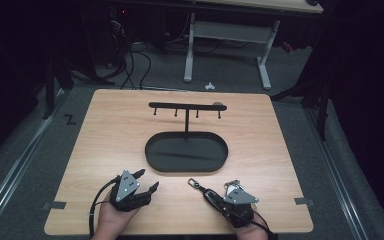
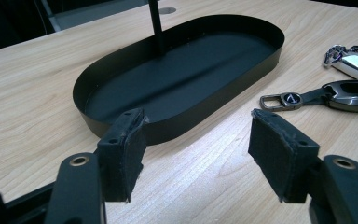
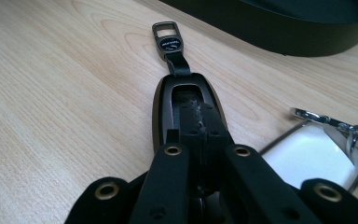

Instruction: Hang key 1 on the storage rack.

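A dark key fob (image 3: 164,100) with a short strap and a metal clip (image 3: 168,37) lies flat on the wooden table (image 1: 105,150). My right gripper (image 3: 198,123) is shut, its pads pressed together right over the fob's face, with nothing visible between them. In the high view the right gripper (image 1: 219,199) sits at the near right, the fob (image 1: 210,194) pointing up-left from it. My left gripper (image 2: 200,154) is open and empty, facing the black oval tray (image 2: 121,126). In the high view the left gripper (image 1: 146,181) is near the front left.
A silver key fob on a ring (image 1: 233,188) lies just right of the dark one. From the tray (image 1: 152,159) rises a T-shaped rack (image 1: 186,106) with several small hooks. A desk frame (image 1: 227,45) stands on the floor beyond the table.
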The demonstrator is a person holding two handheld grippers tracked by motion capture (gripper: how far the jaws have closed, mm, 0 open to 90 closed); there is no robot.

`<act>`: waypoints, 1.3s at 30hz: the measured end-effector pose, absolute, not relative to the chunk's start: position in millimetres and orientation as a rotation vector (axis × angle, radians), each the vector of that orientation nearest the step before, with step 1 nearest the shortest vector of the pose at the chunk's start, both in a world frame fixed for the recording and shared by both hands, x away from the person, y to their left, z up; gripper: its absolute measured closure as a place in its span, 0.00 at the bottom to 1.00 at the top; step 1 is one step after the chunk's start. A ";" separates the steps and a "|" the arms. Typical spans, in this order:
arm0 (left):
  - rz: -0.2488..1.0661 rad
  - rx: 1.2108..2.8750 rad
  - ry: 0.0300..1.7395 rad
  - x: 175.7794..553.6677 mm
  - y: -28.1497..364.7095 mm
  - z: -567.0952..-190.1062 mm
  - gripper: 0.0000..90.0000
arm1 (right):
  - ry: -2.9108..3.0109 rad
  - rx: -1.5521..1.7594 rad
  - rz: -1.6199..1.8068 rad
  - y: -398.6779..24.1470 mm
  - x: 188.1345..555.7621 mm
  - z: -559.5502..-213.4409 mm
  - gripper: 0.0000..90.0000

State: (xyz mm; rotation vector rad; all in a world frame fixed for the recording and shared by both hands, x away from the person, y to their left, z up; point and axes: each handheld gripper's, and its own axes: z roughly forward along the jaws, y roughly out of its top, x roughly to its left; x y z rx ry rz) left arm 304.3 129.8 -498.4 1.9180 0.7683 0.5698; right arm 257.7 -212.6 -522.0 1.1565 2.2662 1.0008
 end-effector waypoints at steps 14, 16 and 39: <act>0.575 1.914 0.798 296.9 148.9 -500.2 0.41 | 2.176 1.222 1.081 -232.5 269.3 -506.2 0.95; 0.581 1.914 0.807 294.6 153.2 -500.3 0.40 | 2.162 1.238 1.084 -237.6 274.3 -504.3 0.94; 0.613 1.913 0.858 280.9 174.2 -502.8 0.36 | 2.137 1.300 1.029 -262.0 304.3 -500.7 0.80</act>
